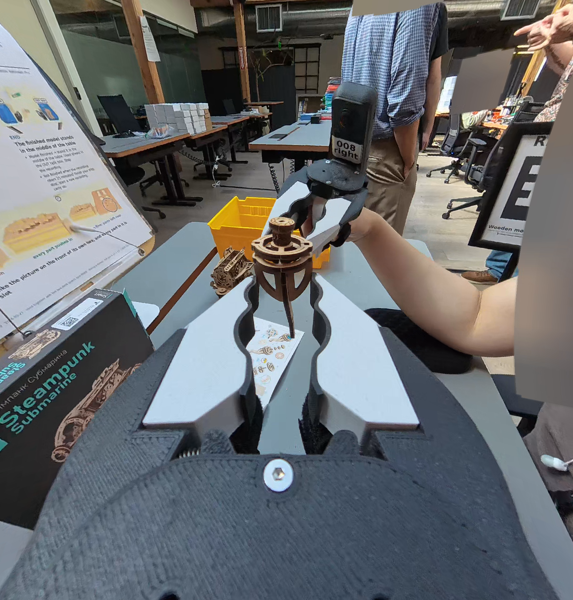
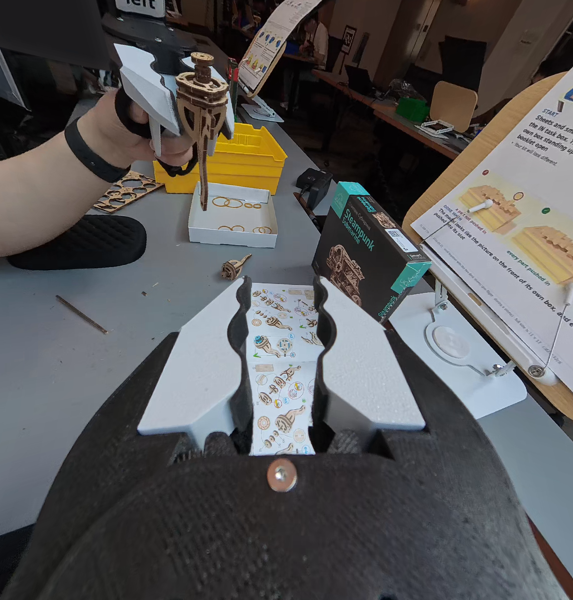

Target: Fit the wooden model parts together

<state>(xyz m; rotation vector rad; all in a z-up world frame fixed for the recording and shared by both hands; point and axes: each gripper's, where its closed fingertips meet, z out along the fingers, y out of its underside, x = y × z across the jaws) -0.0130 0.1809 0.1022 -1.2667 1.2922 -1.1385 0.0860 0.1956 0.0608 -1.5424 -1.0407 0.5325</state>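
Note:
My left gripper (image 1: 283,284) is shut on a wooden sub-assembly (image 1: 281,256) and holds it upright above the table. The piece has a ringed top with a knob, and a long thin stem hanging down. It also shows in the right wrist view (image 2: 202,104), clamped between the left gripper's fingers (image 2: 148,87). My right gripper (image 2: 278,282) is open and empty over the folded instruction sheet (image 2: 281,357). In the left wrist view the right gripper (image 1: 291,238) hangs just behind the knob. A second small wooden sub-assembly (image 2: 233,268) lies on the grey table (image 2: 84,357).
A yellow bin (image 2: 246,159) and a white tray of rubber bands (image 2: 233,214) stand behind. The kit box (image 2: 363,250) and a document stand (image 2: 505,227) are at the right. A punched wooden sheet (image 2: 126,191), a black pad (image 2: 84,242) and a thin stick (image 2: 80,313) lie left. People stand beyond the table. Across from one pair of fingers to the other is roughly 12 cm. Both grippers' tips are roughly 30 cm from the thin stick (image 2: 80,313).

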